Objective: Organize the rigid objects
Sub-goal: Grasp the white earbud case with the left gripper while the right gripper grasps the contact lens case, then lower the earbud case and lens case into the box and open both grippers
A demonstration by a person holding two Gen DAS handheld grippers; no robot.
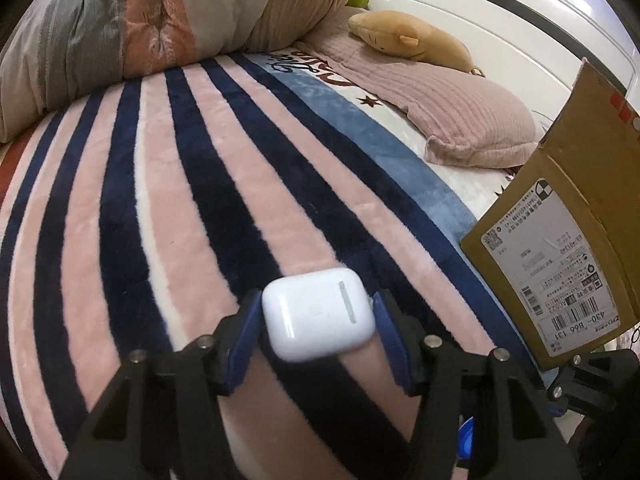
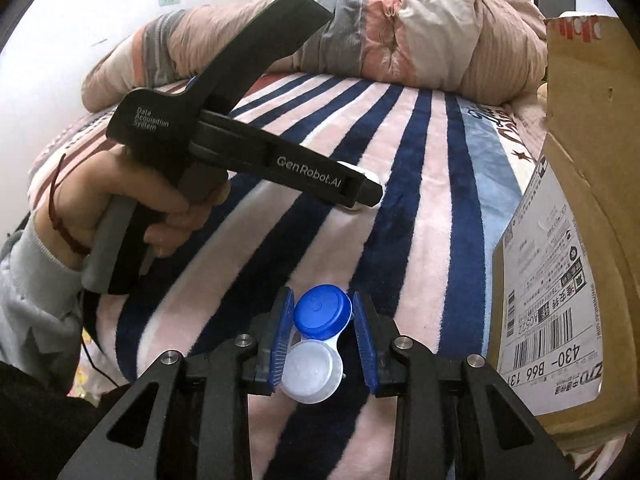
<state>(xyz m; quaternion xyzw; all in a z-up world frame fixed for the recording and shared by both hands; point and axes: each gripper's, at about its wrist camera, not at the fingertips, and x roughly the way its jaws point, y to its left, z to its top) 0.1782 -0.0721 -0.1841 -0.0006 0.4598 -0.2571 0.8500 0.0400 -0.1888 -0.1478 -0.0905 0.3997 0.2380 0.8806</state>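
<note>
A white earbud case (image 1: 318, 314) lies between the blue pads of my left gripper (image 1: 318, 300), just over the striped blanket (image 1: 200, 200); both pads press its sides. In the right wrist view a contact lens case (image 2: 318, 338) with one blue and one white cap sits in my right gripper (image 2: 322, 308), whose pads (image 2: 282, 328) clamp the blue cap. A hand (image 2: 132, 204) holds the left gripper (image 2: 360, 196) further out over the bed, with a bit of the white case showing at its tip. An open cardboard box (image 1: 560, 240) (image 2: 568, 272) stands to the right of both grippers.
A rolled-up quilt (image 1: 160, 20) (image 2: 360, 40) lies along the far side of the bed. A pink pillow (image 1: 460, 112) and a tan plush toy (image 1: 412, 40) lie at the far right, against a white panel (image 1: 500, 12).
</note>
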